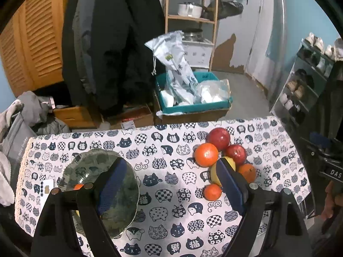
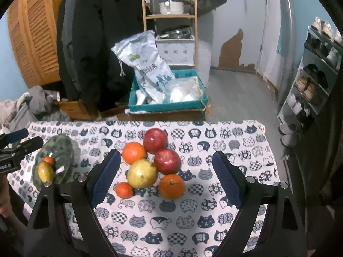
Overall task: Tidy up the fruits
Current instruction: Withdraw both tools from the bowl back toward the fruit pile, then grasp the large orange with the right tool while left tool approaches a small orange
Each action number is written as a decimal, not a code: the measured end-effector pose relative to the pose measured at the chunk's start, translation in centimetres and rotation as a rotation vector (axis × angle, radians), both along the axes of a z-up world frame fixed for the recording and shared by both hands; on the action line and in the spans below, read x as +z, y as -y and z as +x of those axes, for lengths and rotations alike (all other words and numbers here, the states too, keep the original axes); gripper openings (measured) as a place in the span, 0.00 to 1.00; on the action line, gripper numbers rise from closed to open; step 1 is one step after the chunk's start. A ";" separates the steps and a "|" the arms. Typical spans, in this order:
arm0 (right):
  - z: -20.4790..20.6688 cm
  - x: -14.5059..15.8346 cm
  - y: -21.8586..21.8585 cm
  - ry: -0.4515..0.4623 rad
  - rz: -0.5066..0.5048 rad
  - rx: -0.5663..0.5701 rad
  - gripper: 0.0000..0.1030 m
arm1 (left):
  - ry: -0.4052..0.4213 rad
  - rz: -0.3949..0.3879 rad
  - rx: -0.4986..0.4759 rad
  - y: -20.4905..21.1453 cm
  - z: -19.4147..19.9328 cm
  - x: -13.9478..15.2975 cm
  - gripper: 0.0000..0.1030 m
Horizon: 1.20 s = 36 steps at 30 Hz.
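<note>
Both grippers hang spread and empty over the cat-print tablecloth (image 2: 193, 214). The right gripper (image 2: 166, 177) frames a touching cluster: two red apples (image 2: 155, 140), oranges (image 2: 133, 152), a yellow fruit (image 2: 142, 173). The left gripper (image 1: 171, 184) is near the green plate (image 2: 62, 150), far left, holding two fruits

Place: a lived-in home, entryway or storage corner
Twelve o'clock: wooden shelf (image 2: 171, 15) holding a white pot (image 2: 171, 7)
Ten o'clock: dark coats (image 2: 96, 32) hanging beside a louvred wooden door (image 2: 32, 38)
Three o'clock: shoe rack (image 2: 310, 81) filled with pairs
Wall: peeling blue paint (image 2: 233, 49)
Foreground: table under a cat-print cloth (image 2: 193, 214)
</note>
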State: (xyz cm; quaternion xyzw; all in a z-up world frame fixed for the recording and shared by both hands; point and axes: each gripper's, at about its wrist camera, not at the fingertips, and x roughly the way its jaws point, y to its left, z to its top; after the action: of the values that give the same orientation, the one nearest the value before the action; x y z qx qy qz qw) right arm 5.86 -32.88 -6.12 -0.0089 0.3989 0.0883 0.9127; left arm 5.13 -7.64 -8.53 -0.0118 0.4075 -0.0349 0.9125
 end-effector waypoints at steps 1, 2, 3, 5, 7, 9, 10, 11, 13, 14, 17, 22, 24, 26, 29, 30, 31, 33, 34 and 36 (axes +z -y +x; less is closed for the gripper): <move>0.1 -0.3 0.1 -0.008 0.000 -0.002 0.85 | -0.011 0.005 -0.004 0.3 0.3 -0.5 0.84; 0.3 -0.7 0.2 -0.019 -0.001 -0.003 0.85 | -0.017 0.006 -0.007 0.4 0.4 -0.9 0.84; 0.4 -1.1 0.3 -0.027 -0.005 -0.003 0.85 | -0.024 0.009 -0.009 0.5 0.6 -1.3 0.84; 0.8 -1.9 0.3 -0.048 -0.015 -0.004 0.85 | -0.043 0.019 -0.012 0.8 1.0 -2.2 0.84; 1.2 -2.8 0.4 -0.072 -0.015 -0.005 0.85 | -0.062 0.027 -0.014 1.0 1.5 -3.0 0.84; 1.6 -3.9 0.5 -0.104 -0.014 0.000 0.85 | -0.085 0.025 -0.014 1.3 1.9 -4.0 0.84; 1.9 -4.6 0.5 -0.122 -0.016 0.001 0.85 | -0.095 0.021 -0.015 1.4 2.1 -4.4 0.84; 2.1 -5.3 0.5 -0.140 -0.016 0.001 0.85 | -0.112 0.017 -0.015 1.5 2.4 -5.0 0.84; 2.6 -6.5 0.6 -0.172 -0.015 0.001 0.85 | -0.136 0.016 -0.014 1.7 2.9 -6.0 0.84; 2.9 -7.2 0.7 -0.191 -0.012 0.000 0.85 | -0.146 0.017 -0.016 1.8 3.1 -6.5 0.84; 3.7 -9.2 0.8 -0.242 -0.009 -0.003 0.85 | -0.184 0.024 -0.014 2.2 3.9 -8.1 0.84; 5.0 -12.9 0.6 -0.325 -0.021 -0.008 0.85 | -0.255 -0.008 -0.002 2.3 5.1 -10.9 0.84; 5.4 -14.2 0.5 -0.359 -0.021 -0.006 0.85 | -0.280 -0.013 0.006 2.2 5.5 -12.0 0.84; 5.8 -15.5 0.3 -0.389 -0.025 -0.003 0.85 | -0.300 -0.015 0.012 2.2 5.7 -13.0 0.84; 6.2 -17.1 0.1 -0.420 -0.037 0.000 0.85 | -0.312 -0.009 0.017 2.2 6.0 -13.9 0.84; 6.4 -17.5 0.0 -0.428 -0.042 0.000 0.85 | -0.316 -0.006 0.016 2.3 6.1 -14.1 0.84; 6.5 -18.0 -0.1 -0.438 -0.047 0.001 0.85 | -0.321 -0.002 0.015 2.3 6.2 -14.4 0.84; 6.7 -18.7 -0.3 -0.449 -0.053 0.003 0.85 | -0.331 0.002 0.015 2.3 6.4 -14.9 0.84; 6.8 -19.1 -0.3 -0.454 -0.056 0.003 0.85 | -0.336 0.001 0.016 2.3 6.5 -15.1 0.84; 6.9 -19.7 -0.5 -0.465 -0.062 0.005 0.85 | -0.340 -0.001 0.014 2.4 6.6 -15.4 0.84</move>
State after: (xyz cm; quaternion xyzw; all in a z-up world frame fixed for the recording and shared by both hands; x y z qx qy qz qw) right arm 12.78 -32.38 -25.86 -0.0174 0.6008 0.0779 0.7954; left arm 11.73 -10.08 -23.97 -0.0208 0.5558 -0.0262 0.8306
